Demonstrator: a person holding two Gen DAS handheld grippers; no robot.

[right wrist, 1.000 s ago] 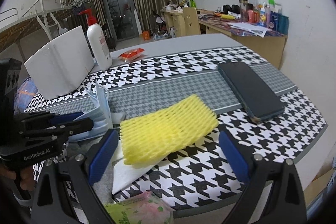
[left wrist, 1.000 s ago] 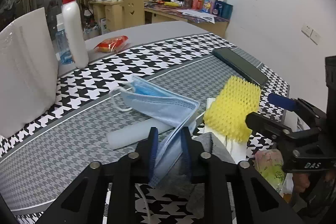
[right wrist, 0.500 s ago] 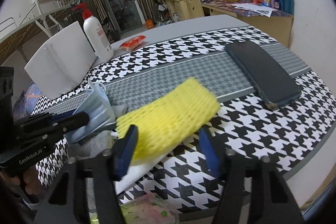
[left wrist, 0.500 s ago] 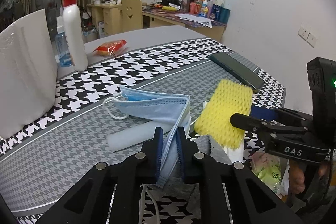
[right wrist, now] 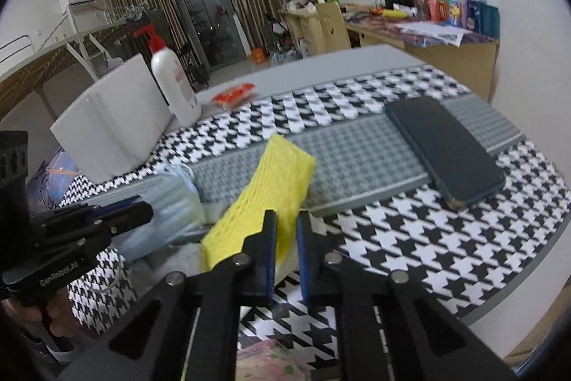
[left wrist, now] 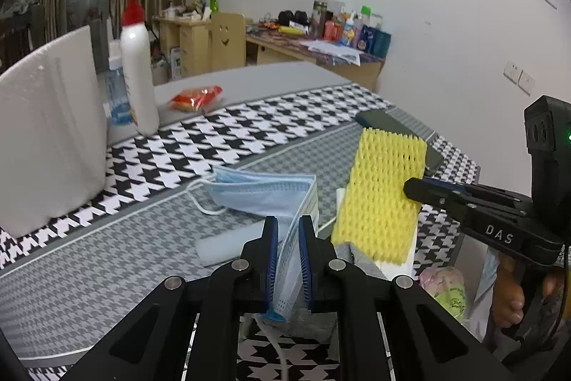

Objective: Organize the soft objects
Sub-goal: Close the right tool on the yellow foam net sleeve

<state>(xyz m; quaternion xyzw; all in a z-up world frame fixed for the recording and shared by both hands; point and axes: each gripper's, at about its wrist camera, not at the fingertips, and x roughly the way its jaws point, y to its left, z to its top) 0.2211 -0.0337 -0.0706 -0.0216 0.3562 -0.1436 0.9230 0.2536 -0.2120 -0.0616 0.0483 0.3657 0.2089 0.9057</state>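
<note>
My left gripper (left wrist: pixel 288 227) is shut on a blue face mask (left wrist: pixel 264 193), pinching its near edge; the rest of the mask droops over the table. It also shows in the right wrist view (right wrist: pixel 167 202). My right gripper (right wrist: pixel 286 220) is shut on a yellow foam net sleeve (right wrist: pixel 274 177) and holds it tilted up off the table. The sleeve shows in the left wrist view (left wrist: pixel 385 188), with the right gripper (left wrist: pixel 415 188) at its right edge. A white foam roll (left wrist: pixel 228 243), a white sheet (left wrist: pixel 410 249) and a grey cloth (left wrist: pixel 357 259) lie beneath.
A houndstooth mat covers the table (left wrist: pixel 232 134). A dark phone (right wrist: pixel 446 145) lies at the right. A white box (left wrist: pixel 46 138), a red-pump lotion bottle (left wrist: pixel 137 74) and a red snack packet (left wrist: pixel 196 97) stand at the back left. A pink-green packet (left wrist: pixel 444 288) sits near the table's front edge.
My right gripper has shut on the yellow foam sleeve and raised it. My left gripper has closed tighter on the mask and lifted it slightly.
</note>
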